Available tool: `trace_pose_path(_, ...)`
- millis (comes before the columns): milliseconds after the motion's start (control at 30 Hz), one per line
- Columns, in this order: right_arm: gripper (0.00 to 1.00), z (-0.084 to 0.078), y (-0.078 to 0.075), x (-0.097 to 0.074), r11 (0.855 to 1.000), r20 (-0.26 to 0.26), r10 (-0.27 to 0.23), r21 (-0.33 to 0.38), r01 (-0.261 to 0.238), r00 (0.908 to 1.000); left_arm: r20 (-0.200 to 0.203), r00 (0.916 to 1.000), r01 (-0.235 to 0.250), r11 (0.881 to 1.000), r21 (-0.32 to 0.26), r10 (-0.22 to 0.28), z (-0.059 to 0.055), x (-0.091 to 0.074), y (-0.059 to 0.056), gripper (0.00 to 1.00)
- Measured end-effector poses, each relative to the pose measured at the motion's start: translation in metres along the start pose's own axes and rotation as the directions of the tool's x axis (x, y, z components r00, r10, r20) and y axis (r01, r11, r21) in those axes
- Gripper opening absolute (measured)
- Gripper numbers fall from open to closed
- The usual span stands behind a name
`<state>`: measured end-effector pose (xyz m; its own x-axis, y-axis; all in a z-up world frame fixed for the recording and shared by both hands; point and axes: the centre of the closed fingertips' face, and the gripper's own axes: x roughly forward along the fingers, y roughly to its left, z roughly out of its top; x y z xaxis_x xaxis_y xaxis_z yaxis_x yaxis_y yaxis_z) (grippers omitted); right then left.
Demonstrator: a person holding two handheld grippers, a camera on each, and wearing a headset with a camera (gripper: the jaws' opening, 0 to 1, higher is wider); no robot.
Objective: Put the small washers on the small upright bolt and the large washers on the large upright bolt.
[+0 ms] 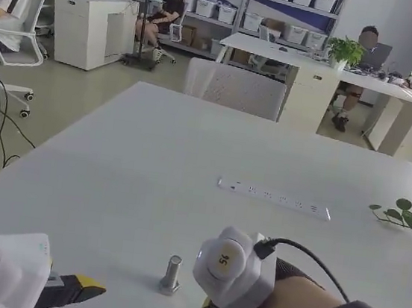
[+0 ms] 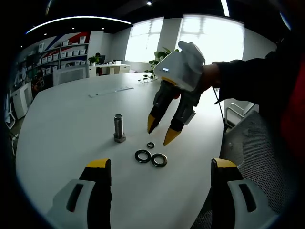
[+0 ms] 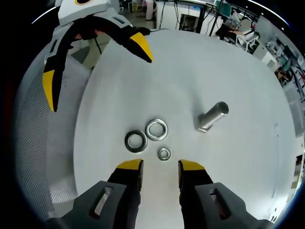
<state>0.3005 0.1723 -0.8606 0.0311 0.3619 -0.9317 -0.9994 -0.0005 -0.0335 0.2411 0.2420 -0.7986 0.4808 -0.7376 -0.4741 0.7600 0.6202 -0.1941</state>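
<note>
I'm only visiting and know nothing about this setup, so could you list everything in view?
Upright bolt: one, grey metal, standing on the table.
Large washers: two, grey metal, flat, side by side near the bolt.
Small washer: one, grey metal, flat beside the large pair.
Table: one, white, carries all these.
Power strip: one, white, farther back on the table.
Plant sprig: one, green, at the table's right edge.
Chair: one, pale, beyond the table's far side.
Left gripper: one, white with yellow tips, jaws wide open.
Right gripper: one, same colours, jaws open above the washers.
</note>
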Motion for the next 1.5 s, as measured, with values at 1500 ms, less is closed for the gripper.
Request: trace_pose_path(1500,0.17,0.000,-0.009,0.018,0.999,-0.037,0.022,-0.027,-0.023,0.9991,0.008,1.0000,-0.005,1.000,-0.017,0.005,0.000,0.000,0.006,0.86)
